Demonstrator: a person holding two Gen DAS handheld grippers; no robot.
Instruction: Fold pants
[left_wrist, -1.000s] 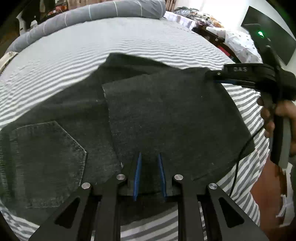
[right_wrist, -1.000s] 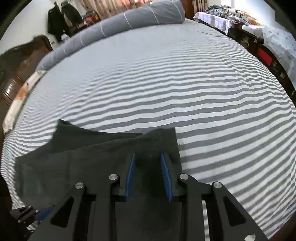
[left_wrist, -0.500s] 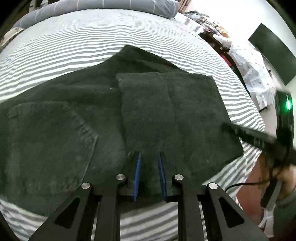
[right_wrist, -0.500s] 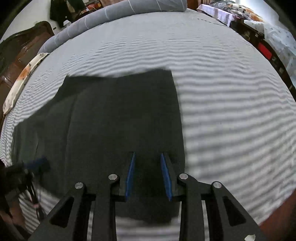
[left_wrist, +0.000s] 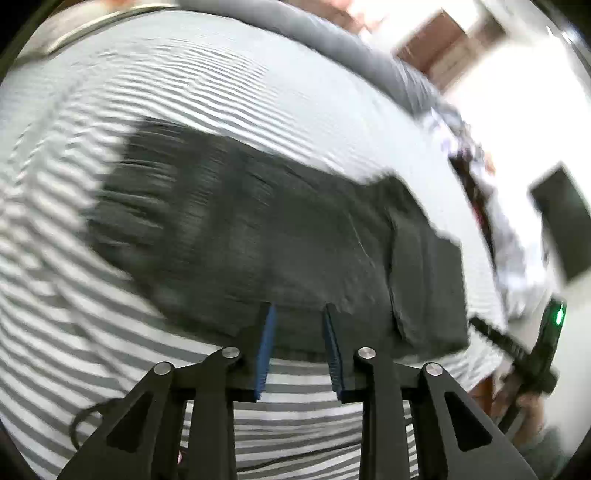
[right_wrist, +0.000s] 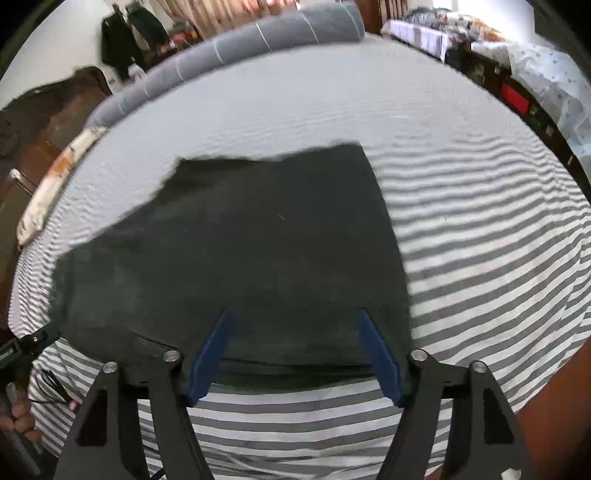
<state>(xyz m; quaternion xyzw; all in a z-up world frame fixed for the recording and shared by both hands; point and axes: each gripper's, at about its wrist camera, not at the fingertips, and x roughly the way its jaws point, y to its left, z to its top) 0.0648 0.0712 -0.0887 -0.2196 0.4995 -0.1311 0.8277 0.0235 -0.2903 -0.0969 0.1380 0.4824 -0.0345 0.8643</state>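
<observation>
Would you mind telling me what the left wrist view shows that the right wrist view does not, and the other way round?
Only the left wrist view shows the left gripper, its jaws opening with nothing between them, a green light on the other gripper's handle and a dark screen on the wall. Only the right wrist view shows the right gripper, jaws opening and free of the cloth, dark clothes hanging at the back and a wooden headboard. Both show the dark pants folded flat on the striped sheet, and the grey bolster.

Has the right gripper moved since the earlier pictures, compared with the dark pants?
Yes. The right gripper has pulled back toward the near hem of the pants, its jaws opening, empty.
</observation>
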